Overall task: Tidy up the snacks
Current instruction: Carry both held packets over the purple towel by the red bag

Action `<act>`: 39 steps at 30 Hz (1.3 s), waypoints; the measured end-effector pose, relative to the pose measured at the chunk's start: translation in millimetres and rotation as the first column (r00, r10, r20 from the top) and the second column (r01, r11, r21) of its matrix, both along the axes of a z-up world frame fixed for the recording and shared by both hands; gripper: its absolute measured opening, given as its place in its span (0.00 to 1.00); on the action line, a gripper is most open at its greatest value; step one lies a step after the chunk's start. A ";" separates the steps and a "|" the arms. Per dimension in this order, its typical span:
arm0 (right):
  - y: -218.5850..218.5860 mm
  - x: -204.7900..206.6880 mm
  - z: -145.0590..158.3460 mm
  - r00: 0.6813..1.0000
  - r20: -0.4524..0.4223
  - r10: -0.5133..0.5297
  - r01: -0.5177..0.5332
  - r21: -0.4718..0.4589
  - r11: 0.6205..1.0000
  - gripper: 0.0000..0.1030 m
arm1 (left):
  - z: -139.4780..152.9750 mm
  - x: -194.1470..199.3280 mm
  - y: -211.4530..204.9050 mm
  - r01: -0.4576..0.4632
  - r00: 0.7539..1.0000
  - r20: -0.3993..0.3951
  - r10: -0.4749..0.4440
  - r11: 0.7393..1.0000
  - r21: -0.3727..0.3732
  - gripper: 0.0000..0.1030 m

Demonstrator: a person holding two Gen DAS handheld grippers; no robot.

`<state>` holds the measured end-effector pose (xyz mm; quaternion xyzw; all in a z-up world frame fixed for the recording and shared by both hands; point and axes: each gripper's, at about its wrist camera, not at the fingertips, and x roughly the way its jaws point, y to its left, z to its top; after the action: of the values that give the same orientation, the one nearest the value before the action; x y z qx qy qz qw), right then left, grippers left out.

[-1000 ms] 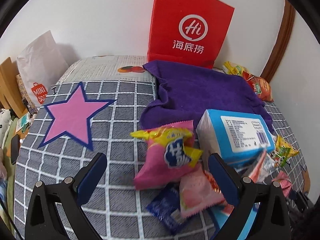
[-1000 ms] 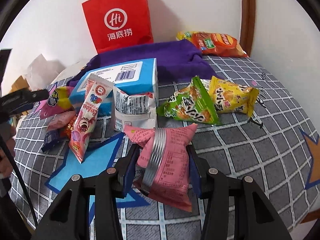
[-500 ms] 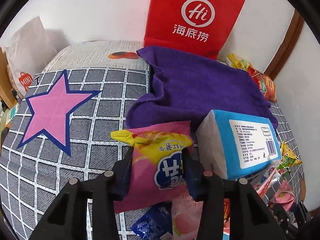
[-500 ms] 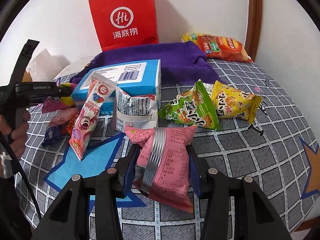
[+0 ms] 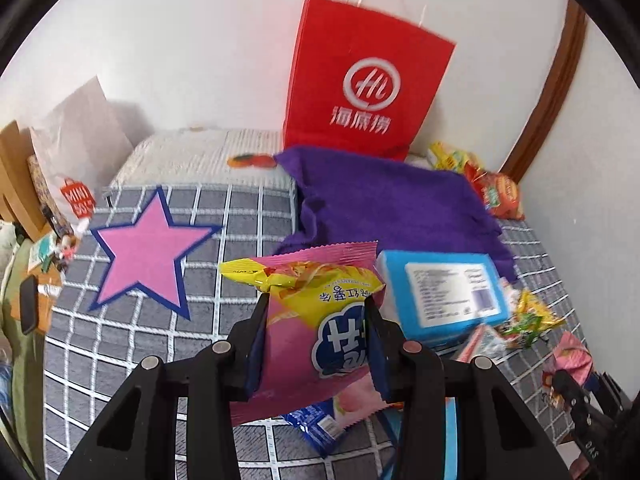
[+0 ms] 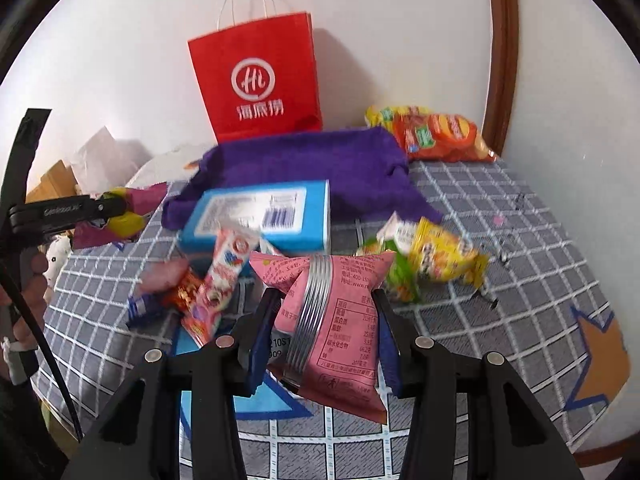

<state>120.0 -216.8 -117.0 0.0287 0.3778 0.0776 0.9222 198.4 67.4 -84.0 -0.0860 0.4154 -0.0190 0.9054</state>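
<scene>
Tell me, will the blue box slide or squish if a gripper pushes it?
The blue box has straight edges and flat faces, so it probably stays stiff. It lies flat on the checked cloth, so it would likely slide, not tip. Neighbouring snack packets might get shoved along.

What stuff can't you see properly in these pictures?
- Inside the red paper bag: both views show only its front.
- Blue packet, left wrist view: mostly under the pink and yellow snack bag held in the left gripper.
- Yellow and green packets, right wrist view: blurred, print unreadable.
- Blue box label: blurred in both views.
</scene>
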 end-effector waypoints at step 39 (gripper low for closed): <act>29.0 199.7 108.6 0.990 0.098 0.101 -0.103 0.024 0.994 0.44 | 83.1 138.8 -47.0 0.073 0.986 0.151 -0.073 0.997 0.007 0.39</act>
<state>319.7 -187.8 -8.4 0.0189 0.3324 0.1315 0.9337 337.2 20.4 -0.9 -0.0683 0.3484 -0.0583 0.9330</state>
